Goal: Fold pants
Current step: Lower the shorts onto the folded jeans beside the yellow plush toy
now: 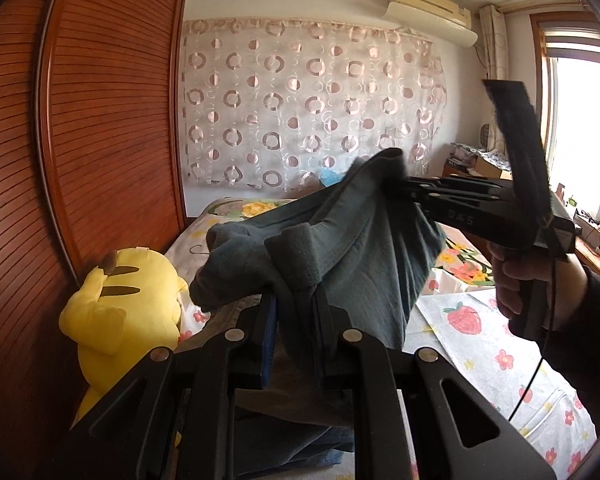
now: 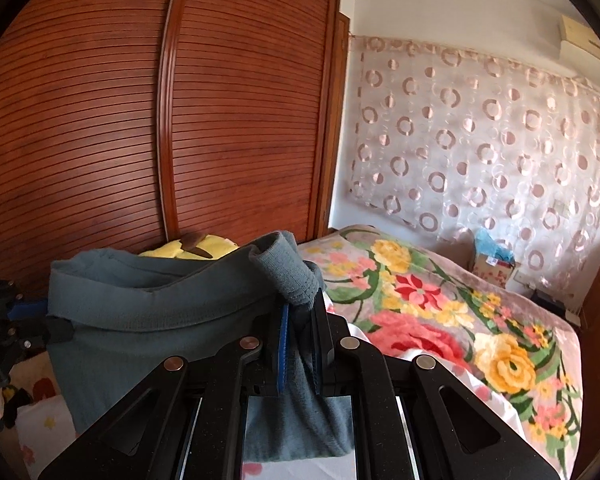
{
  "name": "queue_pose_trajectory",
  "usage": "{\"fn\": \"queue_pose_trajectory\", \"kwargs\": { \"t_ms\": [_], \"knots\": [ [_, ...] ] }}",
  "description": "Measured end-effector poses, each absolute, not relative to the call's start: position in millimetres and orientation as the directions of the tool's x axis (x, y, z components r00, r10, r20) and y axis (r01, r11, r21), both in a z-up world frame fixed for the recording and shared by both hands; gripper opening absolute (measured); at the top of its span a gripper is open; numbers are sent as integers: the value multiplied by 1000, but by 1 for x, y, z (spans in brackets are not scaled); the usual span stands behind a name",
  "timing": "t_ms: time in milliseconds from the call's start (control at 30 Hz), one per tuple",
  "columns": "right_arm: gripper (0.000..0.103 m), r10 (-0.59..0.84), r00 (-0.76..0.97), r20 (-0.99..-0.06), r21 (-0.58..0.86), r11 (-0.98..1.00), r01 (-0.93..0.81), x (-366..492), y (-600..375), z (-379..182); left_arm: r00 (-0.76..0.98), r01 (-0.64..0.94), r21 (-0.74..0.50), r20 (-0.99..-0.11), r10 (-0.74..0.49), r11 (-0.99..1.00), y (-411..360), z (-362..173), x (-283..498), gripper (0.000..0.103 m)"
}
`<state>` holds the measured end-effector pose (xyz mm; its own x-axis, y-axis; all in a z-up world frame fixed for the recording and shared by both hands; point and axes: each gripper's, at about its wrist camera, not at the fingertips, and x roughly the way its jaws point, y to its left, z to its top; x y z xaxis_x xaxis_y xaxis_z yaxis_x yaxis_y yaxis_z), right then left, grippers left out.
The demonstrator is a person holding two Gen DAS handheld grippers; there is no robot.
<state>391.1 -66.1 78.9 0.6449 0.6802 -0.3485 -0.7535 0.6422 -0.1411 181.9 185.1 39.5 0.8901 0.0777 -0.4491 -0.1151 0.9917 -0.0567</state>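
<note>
The grey-green pants (image 1: 352, 248) are held in the air above the bed (image 1: 500, 344), not laid on it, the cloth bunched and hanging between the two tools. The left claw (image 1: 296, 304) is clamped on one bunched edge and the right claw (image 2: 304, 332) on the ribbed band. No finished fold is visible; folding is judged barely begun, with spreading, folding and laying down outstanding.
</note>
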Motion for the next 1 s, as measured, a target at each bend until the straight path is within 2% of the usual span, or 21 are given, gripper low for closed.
{"fn": "queue_pose_trajectory", "kwargs": {
  "t_ms": [500, 633, 667, 700, 767, 800, 833, 900, 1000],
  "knots": [
    [9, 717, 572, -399, -184, 548, -816, 422, -22, 70, 861, -191, -102, -495, 117, 976, 205, 17, 176, 17],
    [9, 712, 549, -438, -184, 526, -830, 430, -13, 64, 846, -198, -105, -520, 115, 975, 204, 9, 177, 17],
    [10, 707, 548, -447, -182, 528, -829, 432, -11, 64, 839, -201, -102, -531, 118, 974, 203, 7, 178, 19],
    [16, 702, 548, -455, -177, 532, -828, 434, -12, 63, 838, -203, -100, -533, 120, 974, 203, 6, 177, 22],
    [21, 694, 552, -462, -181, 535, -825, 436, -13, 67, 846, -188, -114, -524, 102, 975, 204, 8, 176, 33],
    [21, 699, 545, -464, -181, 527, -830, 435, -15, 69, 853, -180, -127, -514, 90, 975, 205, 11, 174, 47],
    [23, 706, 540, -458, -177, 523, -834, 435, -19, 73, 859, -180, -131, -504, 91, 975, 205, 14, 173, 50],
    [33, 716, 543, -438, -169, 528, -832, 433, -27, 81, 862, -187, -117, -497, 106, 975, 205, 19, 173, 50],
    [37, 727, 544, -418, -140, 540, -830, 433, -44, 91, 861, -190, -100, -495, 117, 977, 204, 27, 179, 51]
  ]
}}
